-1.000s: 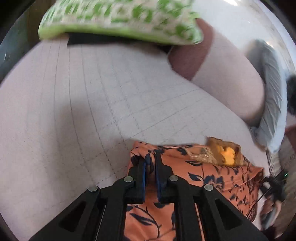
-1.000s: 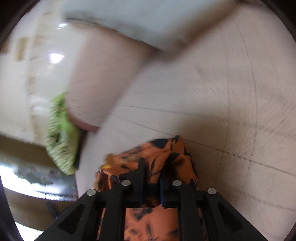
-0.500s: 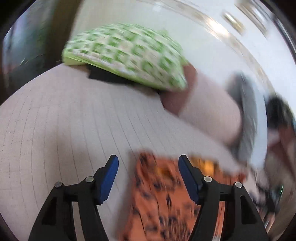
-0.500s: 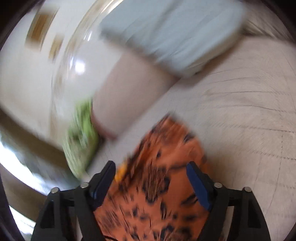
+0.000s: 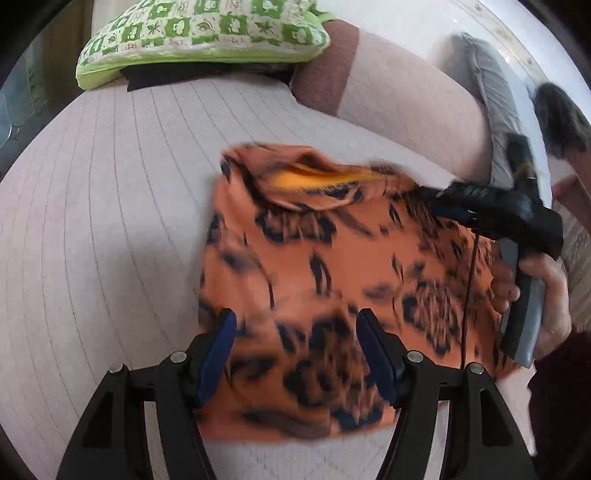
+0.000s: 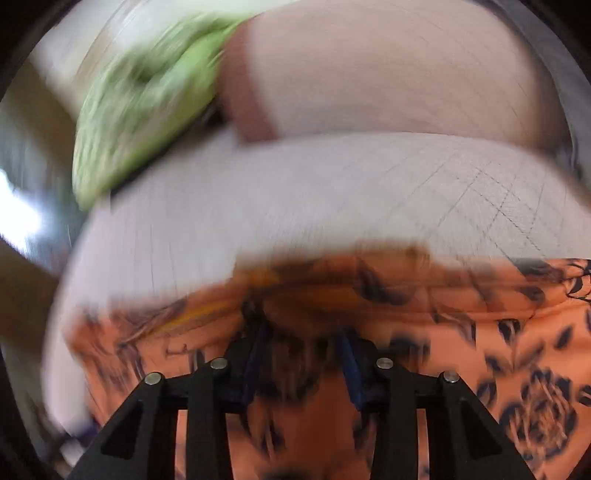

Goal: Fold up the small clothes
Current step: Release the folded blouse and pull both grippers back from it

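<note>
Now my left tool (image 5: 293, 350) hangs spread over the near edge of the orange garment (image 5: 314, 266), pinching nothing. The garment lies flat on the bed (image 5: 110, 221). My right tool (image 6: 301, 354) is closing, cloth between its pads.

No readable text, labels, brands or numbers in either view. Cushion (image 5: 199, 33) beyond the left gripper (image 5: 295, 347) has printed leaf and flower motifs only, no letters. Right wrist view too blurred to read anything.
</note>
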Demonstrator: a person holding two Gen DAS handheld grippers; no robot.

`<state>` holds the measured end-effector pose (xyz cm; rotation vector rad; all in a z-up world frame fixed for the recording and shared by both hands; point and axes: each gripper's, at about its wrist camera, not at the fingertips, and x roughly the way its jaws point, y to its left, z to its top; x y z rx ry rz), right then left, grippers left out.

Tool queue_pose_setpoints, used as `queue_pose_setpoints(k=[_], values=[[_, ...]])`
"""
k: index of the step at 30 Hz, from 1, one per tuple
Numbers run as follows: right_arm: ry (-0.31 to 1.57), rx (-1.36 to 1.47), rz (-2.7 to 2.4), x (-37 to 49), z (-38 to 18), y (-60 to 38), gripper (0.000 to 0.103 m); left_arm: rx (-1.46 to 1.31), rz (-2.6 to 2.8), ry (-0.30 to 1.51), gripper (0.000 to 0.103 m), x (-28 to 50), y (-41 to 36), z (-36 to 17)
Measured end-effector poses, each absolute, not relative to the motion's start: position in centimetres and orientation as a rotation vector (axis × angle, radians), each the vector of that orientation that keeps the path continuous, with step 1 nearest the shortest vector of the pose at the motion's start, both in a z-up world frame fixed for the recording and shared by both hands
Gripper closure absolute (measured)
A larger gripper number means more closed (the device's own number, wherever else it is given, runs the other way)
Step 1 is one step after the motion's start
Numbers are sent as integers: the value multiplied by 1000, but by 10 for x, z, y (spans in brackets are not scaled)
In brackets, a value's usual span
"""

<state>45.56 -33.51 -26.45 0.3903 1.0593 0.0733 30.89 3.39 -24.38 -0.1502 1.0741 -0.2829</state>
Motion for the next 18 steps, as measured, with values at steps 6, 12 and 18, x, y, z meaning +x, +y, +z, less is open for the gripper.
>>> queue_pose_setpoints(k=[6, 12, 18], values=[[889, 416, 42, 391, -224, -391, 61, -59, -243, 1055, 34, 377, -12, -247], [1004, 346, -43, 296, -241, -439, 54, 97, -59, 1087, 26, 411, -39, -263], [1025, 292, -50, 264, -240, -438, 54, 164, -82, 949, 26, 342, -51, -198]])
